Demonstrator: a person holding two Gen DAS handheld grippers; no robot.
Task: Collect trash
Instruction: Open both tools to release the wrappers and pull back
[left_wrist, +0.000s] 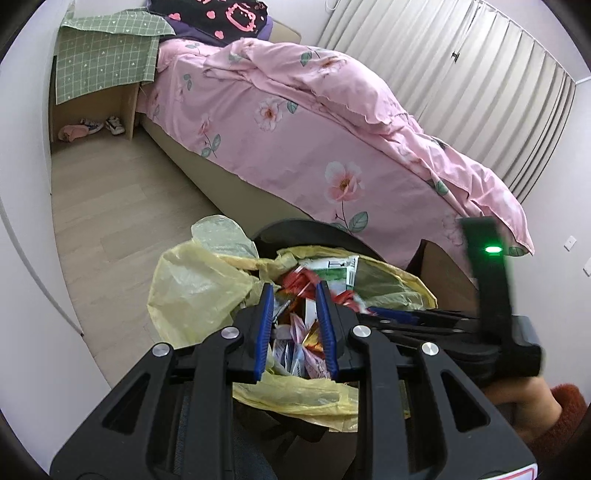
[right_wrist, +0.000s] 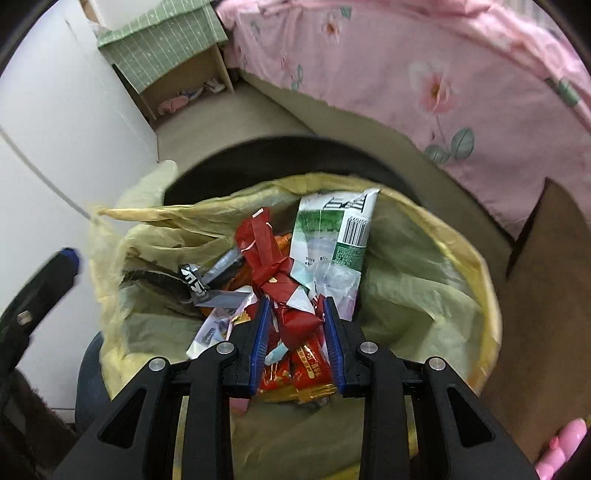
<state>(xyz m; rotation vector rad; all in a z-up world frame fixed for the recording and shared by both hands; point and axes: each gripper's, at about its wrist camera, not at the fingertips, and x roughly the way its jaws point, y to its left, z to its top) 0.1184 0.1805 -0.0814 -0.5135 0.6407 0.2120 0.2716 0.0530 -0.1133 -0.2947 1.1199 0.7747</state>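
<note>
Trash: wrappers heaped inside yellow bag liner (right_wrist: 424, 280) of black bin (right_wrist: 258, 158), filling its middle.
Red wrapper (right_wrist: 273, 269): crumpled, top of heap, ctr of bin; lower end lies between right gripper (right_wrist: 294, 325) fingers. Contact w/ pads: cannot tell.
Green/white packet (right_wrist: 343, 229): leans on far side of bin, just right of red wrapper, barcode showing.
Grey/silver wrapper (right_wrist: 207, 280): left of red wrapper, inside bin.
Red/gold wrappers (right_wrist: 310, 373): near side of bin, under right gripper.
Right gripper: over bin, near side; blue pads apart w/ a gap, not pressed together.
Left gripper (left_wrist: 295, 310): over bin too, left of right gripper; pads apart, nothing clamped, wrappers seen below thru gap.
Liner: rim folded over bin edge; loose flap (left_wrist: 192, 284) hangs out on bin's left.
Floor (left_wrist: 122, 206): pale wood, left of and beyond bin.
Bed (left_wrist: 295, 122): beyond bin, pink floral duvet hanging over side.
Side table (left_wrist: 99, 74): far beyond bin, left of bed, green check cloth on top; shoes (left_wrist: 110, 125) under it.
Curtain (left_wrist: 480, 81): pleated, behind bed.
</note>
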